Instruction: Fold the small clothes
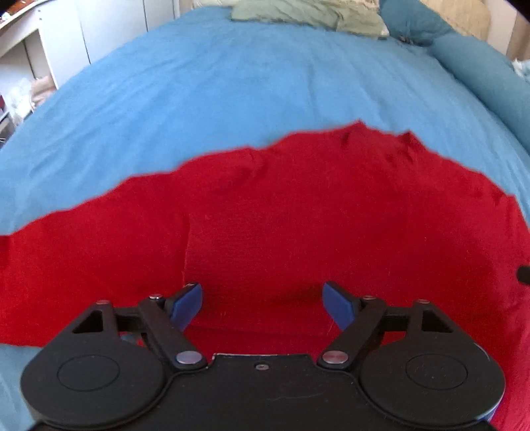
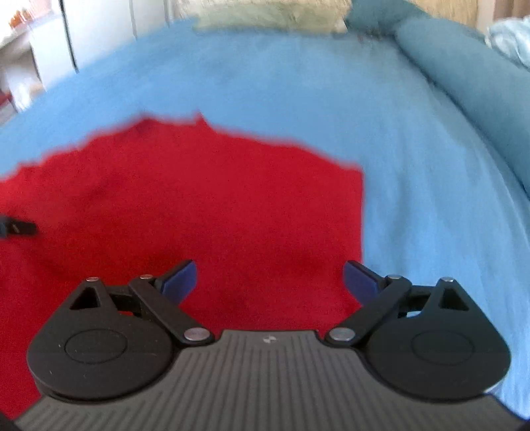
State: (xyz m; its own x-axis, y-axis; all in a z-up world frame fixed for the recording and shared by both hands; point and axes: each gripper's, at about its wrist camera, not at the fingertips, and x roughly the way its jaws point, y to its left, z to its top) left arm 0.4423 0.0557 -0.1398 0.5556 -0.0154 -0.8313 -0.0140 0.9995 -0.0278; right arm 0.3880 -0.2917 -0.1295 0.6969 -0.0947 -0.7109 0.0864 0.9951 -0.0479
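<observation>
A red garment (image 1: 281, 212) lies spread flat on the blue bed cover (image 1: 232, 83). My left gripper (image 1: 263, 303) is open and empty, its blue pads apart just above the garment's near part. In the right wrist view the same red garment (image 2: 205, 205) fills the lower left, its right edge running straight down the middle. My right gripper (image 2: 270, 281) is open and empty over the garment's right side, with its right finger near that edge. A black tip of the other gripper (image 2: 20, 228) shows at the left edge.
A green-grey cloth (image 1: 308, 13) lies at the far end of the bed. A rolled teal blanket (image 1: 480, 66) runs along the bed's right side. White shelves and cupboard doors (image 1: 43, 49) stand beyond the bed's left edge. The right wrist view is blurred.
</observation>
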